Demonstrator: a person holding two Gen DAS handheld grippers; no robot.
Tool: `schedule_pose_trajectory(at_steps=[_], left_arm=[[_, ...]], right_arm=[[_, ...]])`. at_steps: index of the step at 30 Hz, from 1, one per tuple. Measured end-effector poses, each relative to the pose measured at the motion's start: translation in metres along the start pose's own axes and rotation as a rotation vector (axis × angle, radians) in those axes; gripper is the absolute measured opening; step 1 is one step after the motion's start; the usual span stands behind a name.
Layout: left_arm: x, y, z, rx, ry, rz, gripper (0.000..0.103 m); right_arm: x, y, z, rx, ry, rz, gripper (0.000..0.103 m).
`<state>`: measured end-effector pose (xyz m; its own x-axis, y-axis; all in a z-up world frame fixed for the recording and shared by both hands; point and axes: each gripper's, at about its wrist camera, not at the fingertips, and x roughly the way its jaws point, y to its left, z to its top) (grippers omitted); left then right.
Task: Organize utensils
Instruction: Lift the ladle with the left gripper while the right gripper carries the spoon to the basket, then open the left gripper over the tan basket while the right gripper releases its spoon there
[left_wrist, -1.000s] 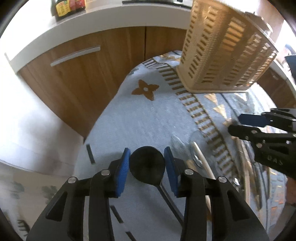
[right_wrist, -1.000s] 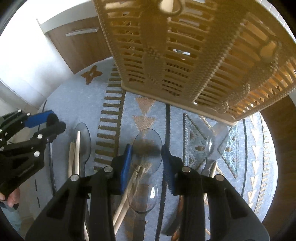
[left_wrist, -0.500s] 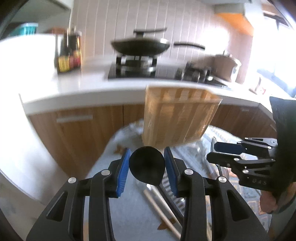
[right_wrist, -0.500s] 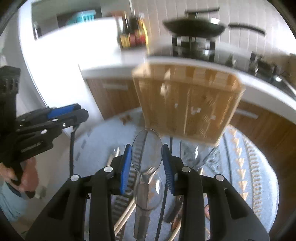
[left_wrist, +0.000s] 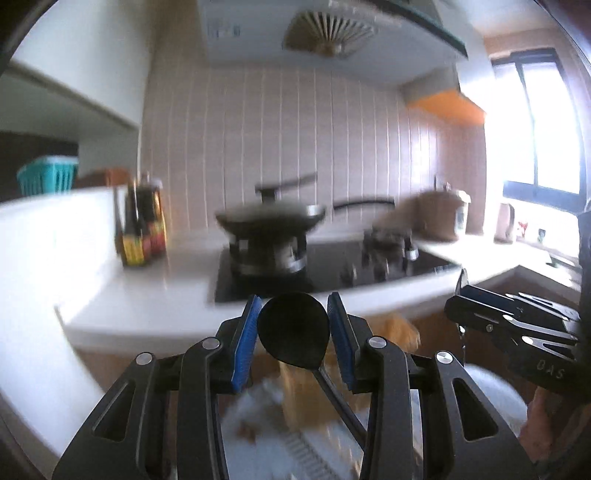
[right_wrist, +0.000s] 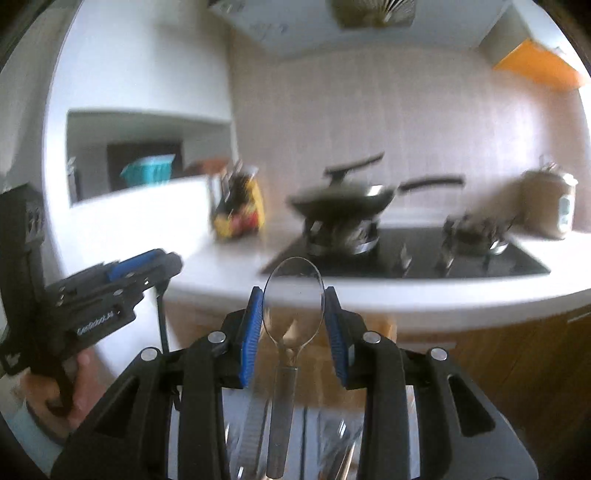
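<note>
My left gripper (left_wrist: 293, 338) is shut on a black spoon (left_wrist: 293, 334), bowl between the blue pads, handle hanging down to the right. My right gripper (right_wrist: 293, 325) is shut on a clear plastic spoon (right_wrist: 293, 310), its handle hanging straight down. Both are raised high and tilted up toward the kitchen counter. The tan slotted utensil basket (left_wrist: 306, 384) shows blurred below the left fingers, and it also shows in the right wrist view (right_wrist: 373, 354). More utensils (right_wrist: 332, 443) lie blurred on the mat below. The right gripper shows at the right of the left view (left_wrist: 461, 306); the left gripper shows at the left of the right view (right_wrist: 162, 264).
A white counter (left_wrist: 147, 295) carries sauce bottles (left_wrist: 142, 229), a black hob with a wok (left_wrist: 269, 221) and a pot (left_wrist: 439, 218). A patterned blue mat (left_wrist: 295, 446) lies below. Wooden cabinets (right_wrist: 517, 369) stand under the counter. A window (left_wrist: 539, 129) is at right.
Both grippers lifted and tilted up with their spoons, from close over the mat and basket to facing the counter and stove. The basket dropped low in both views.
</note>
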<state>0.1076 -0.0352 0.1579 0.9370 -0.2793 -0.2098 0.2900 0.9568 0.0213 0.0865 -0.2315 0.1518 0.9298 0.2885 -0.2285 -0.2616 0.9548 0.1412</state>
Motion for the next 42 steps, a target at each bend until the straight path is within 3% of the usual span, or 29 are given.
schedule_pose_trajectory(at_steps=[5, 10, 17, 21, 29, 32, 33, 34, 35, 37, 42], left_arm=[[0.031, -0.009, 0.019, 0.047, -0.101, 0.128, 0.036], [0.070, -0.010, 0.019, 0.080, -0.107, 0.186, 0.036], [0.116, -0.005, -0.006, 0.092, -0.080, 0.212, 0.036], [0.126, -0.007, -0.019, 0.108, -0.071, 0.231, 0.036], [0.130, -0.009, -0.038, 0.140, -0.033, 0.197, 0.037], [0.125, -0.008, -0.040, 0.130, -0.019, 0.171, 0.039], [0.124, -0.007, -0.040, 0.128, -0.014, 0.166, 0.046], [0.122, -0.007, -0.040, 0.126, -0.010, 0.157, 0.051], [0.117, -0.006, -0.039, 0.127, -0.011, 0.155, 0.052], [0.110, -0.005, -0.035, 0.138, -0.013, 0.160, 0.052], [0.085, 0.004, -0.024, 0.095, 0.016, 0.121, 0.052]], right_arm=[[0.023, -0.005, 0.029, -0.031, -0.126, -0.126, 0.030], [0.062, -0.011, 0.039, -0.111, -0.162, -0.253, 0.030], [0.104, -0.039, 0.022, -0.074, -0.166, -0.313, 0.030], [0.118, -0.050, 0.003, -0.055, -0.151, -0.325, 0.030], [0.122, -0.061, -0.020, -0.027, -0.083, -0.289, 0.031], [0.119, -0.063, -0.025, -0.009, -0.045, -0.261, 0.031], [0.118, -0.063, -0.026, -0.007, -0.036, -0.256, 0.031], [0.116, -0.063, -0.026, -0.005, -0.024, -0.246, 0.034], [0.112, -0.063, -0.027, -0.002, -0.017, -0.236, 0.044], [0.103, -0.061, -0.027, 0.000, -0.024, -0.237, 0.052], [0.077, -0.047, -0.024, -0.023, -0.009, -0.242, 0.052]])
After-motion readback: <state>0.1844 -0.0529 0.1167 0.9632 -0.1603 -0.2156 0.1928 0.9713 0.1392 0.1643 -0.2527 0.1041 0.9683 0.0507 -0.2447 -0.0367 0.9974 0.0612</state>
